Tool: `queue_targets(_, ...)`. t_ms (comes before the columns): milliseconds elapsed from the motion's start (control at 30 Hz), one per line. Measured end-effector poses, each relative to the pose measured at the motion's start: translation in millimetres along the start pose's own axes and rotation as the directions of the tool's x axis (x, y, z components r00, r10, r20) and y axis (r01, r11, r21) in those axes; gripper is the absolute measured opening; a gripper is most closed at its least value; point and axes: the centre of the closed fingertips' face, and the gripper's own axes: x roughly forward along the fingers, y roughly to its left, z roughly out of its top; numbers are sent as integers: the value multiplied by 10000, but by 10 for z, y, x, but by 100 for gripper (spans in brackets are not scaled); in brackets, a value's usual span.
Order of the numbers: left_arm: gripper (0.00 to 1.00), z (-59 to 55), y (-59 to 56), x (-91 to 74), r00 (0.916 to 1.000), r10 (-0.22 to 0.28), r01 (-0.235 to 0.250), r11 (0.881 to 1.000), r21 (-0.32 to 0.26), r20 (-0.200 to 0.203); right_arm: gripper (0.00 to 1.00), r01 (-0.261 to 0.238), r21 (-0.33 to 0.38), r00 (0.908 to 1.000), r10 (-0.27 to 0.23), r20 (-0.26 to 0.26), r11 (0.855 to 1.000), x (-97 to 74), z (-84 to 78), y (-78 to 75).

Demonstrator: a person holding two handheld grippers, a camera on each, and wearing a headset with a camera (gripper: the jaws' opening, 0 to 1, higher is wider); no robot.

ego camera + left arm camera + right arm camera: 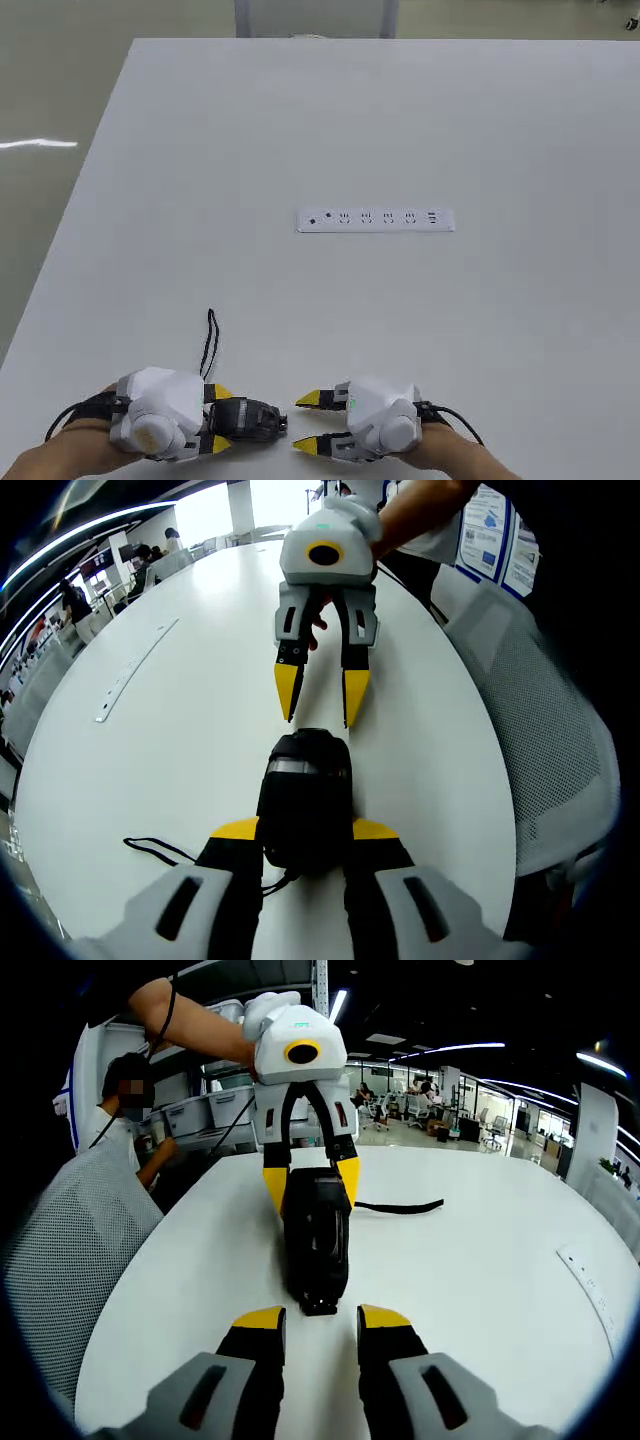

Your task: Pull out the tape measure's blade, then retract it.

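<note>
Closest to the head camera, the left gripper [221, 418] is clenched on a black tape measure [250, 419], one yellow-tipped jaw on each flat side of the case. In the left gripper view the tape measure [305, 790] sits squarely between that gripper's [305, 829] jaws and juts forward past their tips, resting on the white table [400, 120]. A thin black wrist strap [210, 342] trails from the case, out to the left gripper's side and behind its jaws.

Directly ahead of the left gripper, nose to nose with it, is the right gripper [304, 423], released, its jaws spread with nothing between them. In the right gripper view the front end of the tape measure [316, 1235] lies just ahead of its own tips [323, 1318], with the left gripper [312, 1182] clamping the far end and the strap [400, 1206] lying beyond.

Well away from both grippers, a white power strip [375, 220] lies flat on the table.
</note>
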Motion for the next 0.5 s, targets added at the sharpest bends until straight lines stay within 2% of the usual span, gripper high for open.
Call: queue_targets(500,27,2,3,1,9995,-11,13,10000,-77,311,22,-374,-217,9991,370,-205,9991,176,-49,16)
